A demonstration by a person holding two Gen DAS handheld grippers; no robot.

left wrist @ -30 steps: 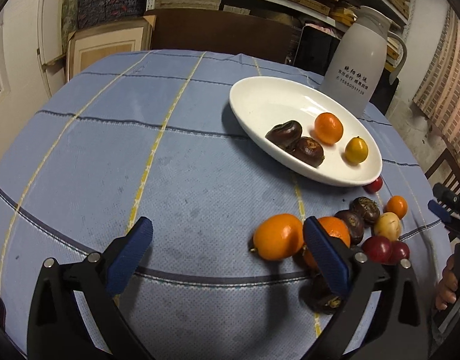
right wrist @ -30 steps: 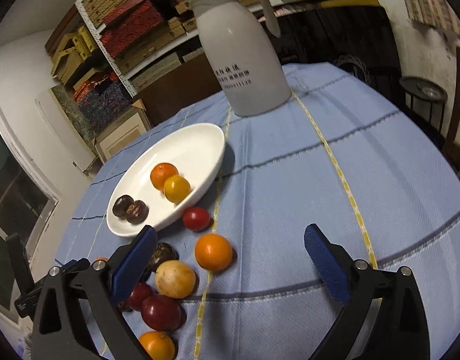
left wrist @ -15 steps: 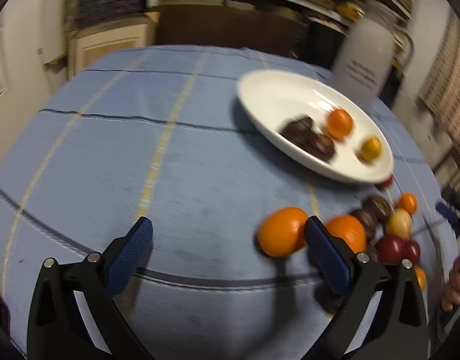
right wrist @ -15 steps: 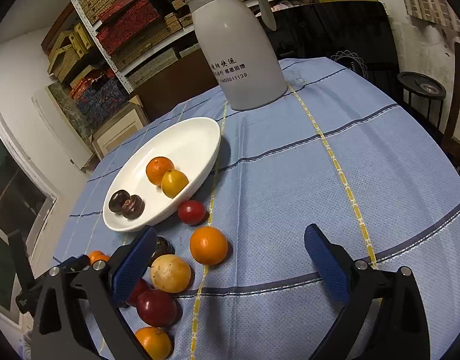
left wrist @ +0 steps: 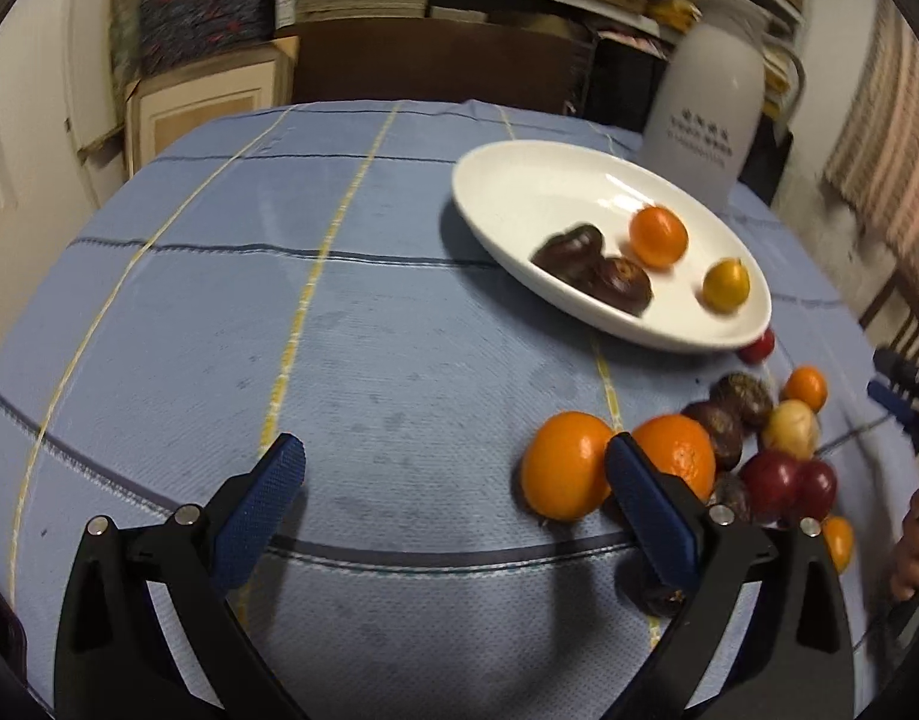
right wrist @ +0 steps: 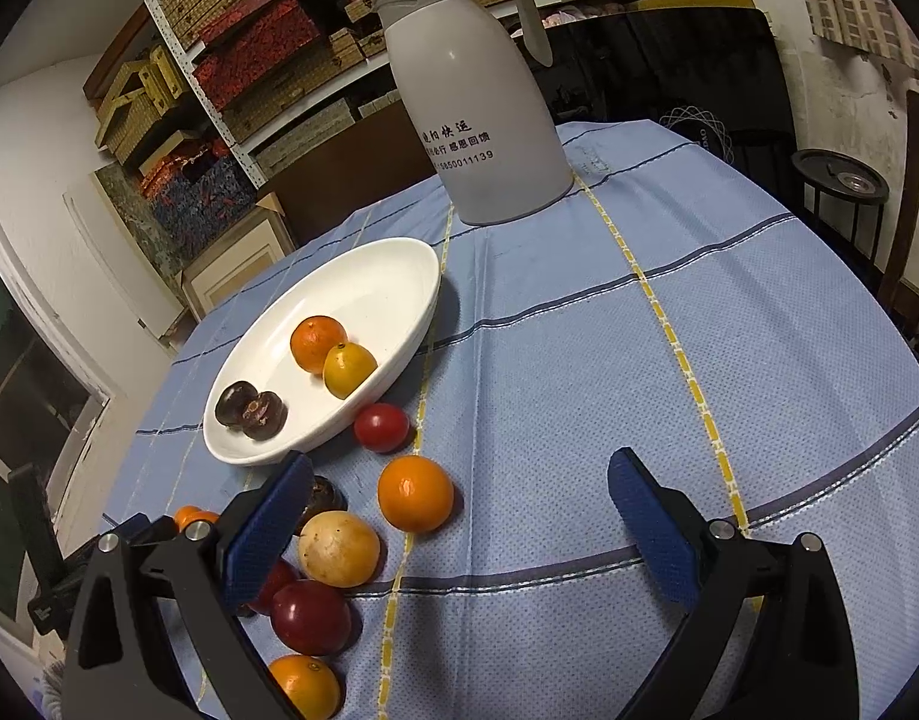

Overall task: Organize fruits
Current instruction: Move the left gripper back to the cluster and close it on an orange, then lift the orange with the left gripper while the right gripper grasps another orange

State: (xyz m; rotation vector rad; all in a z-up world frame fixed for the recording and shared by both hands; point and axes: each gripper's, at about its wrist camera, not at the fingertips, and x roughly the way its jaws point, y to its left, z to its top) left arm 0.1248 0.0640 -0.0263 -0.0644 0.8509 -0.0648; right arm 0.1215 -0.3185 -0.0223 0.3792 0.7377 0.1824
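A white oval plate (left wrist: 519, 180) (right wrist: 393, 276) holds two dark fruits (left wrist: 597, 273), an orange (left wrist: 658, 236) and a yellow fruit (left wrist: 725, 284). Loose fruits lie near it on the cloth: two big oranges (left wrist: 564, 474), dark, red and pale ones (left wrist: 783, 468). My left gripper (left wrist: 453, 480) is open and empty; its right finger stands between the two big oranges. My right gripper (right wrist: 459, 510) is open and empty above an orange (right wrist: 416, 493), a pale fruit (right wrist: 338, 548) and red fruits (right wrist: 309, 617).
A grey-white thermos jug (right wrist: 474, 102) (left wrist: 708, 108) stands at the table's far side behind the plate. A red fruit (right wrist: 381, 427) lies against the plate's rim. The blue cloth with yellow lines (left wrist: 279, 312) covers the round table. Shelves and boxes stand behind.
My left gripper has swung left and tilted, so the plate and fruits sit further right and nearer in its view. My right gripper has drawn closer to the loose fruits. Both stay open.
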